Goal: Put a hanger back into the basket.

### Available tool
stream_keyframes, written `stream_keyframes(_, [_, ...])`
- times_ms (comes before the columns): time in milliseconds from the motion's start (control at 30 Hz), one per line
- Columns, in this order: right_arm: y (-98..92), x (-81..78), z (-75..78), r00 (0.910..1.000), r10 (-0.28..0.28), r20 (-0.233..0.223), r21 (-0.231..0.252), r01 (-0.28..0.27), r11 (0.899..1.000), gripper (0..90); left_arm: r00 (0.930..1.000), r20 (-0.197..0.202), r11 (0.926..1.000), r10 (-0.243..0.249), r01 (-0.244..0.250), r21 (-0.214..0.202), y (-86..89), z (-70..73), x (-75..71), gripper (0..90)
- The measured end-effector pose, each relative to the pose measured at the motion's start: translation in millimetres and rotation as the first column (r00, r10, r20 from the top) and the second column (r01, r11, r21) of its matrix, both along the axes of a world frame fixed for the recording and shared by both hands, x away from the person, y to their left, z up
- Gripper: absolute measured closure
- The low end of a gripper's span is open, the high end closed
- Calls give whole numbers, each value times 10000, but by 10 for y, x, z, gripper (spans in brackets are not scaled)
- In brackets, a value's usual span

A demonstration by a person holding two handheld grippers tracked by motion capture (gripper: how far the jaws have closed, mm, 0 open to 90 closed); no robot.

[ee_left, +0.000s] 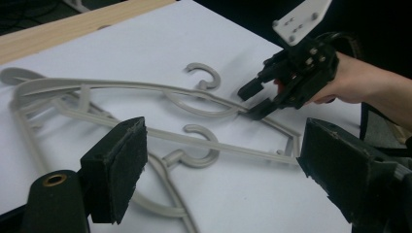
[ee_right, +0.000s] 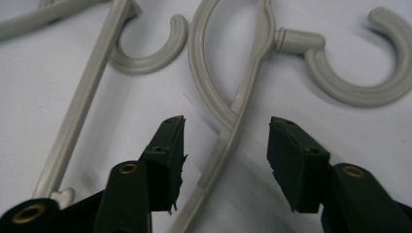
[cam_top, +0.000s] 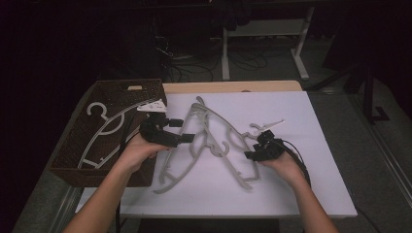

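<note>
Two grey plastic hangers lie crossed on the white tabletop [cam_top: 301, 184]: one [cam_top: 180, 162] at left, the other [cam_top: 227, 130] at right. My right gripper [cam_top: 252, 149] is low over the right hanger's lower arm. In the right gripper view its jaws [ee_right: 227, 124] straddle that hanger's thin arm [ee_right: 252, 63] with a gap on each side, so it is open. My left gripper [cam_top: 187, 130] hovers open above the left hanger's top, nothing between its pads [ee_left: 121, 165]. The left gripper view also shows the right gripper [ee_left: 251, 102] touching down at the hanger's arm [ee_left: 209, 99].
A brown wicker basket [cam_top: 73, 160] stands at the table's left edge with a third grey hanger [cam_top: 104, 128] inside. A wooden strip [cam_top: 233, 86] borders the far side. Desk legs and cables stand on the dark floor beyond. Both forearms come in from the near edge.
</note>
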State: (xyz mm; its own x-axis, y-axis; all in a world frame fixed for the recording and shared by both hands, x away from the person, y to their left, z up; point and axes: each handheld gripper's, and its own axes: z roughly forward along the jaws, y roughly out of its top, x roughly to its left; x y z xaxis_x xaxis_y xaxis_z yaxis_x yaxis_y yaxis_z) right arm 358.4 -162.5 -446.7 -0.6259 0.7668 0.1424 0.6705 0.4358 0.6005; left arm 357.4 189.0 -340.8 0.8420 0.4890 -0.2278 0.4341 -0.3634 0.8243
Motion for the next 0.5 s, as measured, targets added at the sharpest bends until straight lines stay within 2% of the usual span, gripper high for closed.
stream_keyframes(133, [49,8,-42,10000,29,-92,-319,-32,9995,597,9999,-90,10000,-58,57,-68,-70,-75,1,169])
stream_keyframes(200, [54,11,-38,10000,32,82,-627,-27,9980,655,9999,-126,10000,-81,81,-3,-95,-109,2,169])
stream_keyframes(233, [57,10,-37,9999,72,75,-653,-67,9978,693,9999,-145,10000,-94,94,6,-103,-121,4,170])
stream_keyframes(367, [46,16,-32,9998,200,71,-677,-195,9975,722,9997,-232,9999,-103,104,39,-132,-159,10,169])
stream_keyframes(500, [-46,33,-25,9998,203,44,-607,-200,9980,804,9996,-223,9999,-154,156,53,-145,-164,6,170])
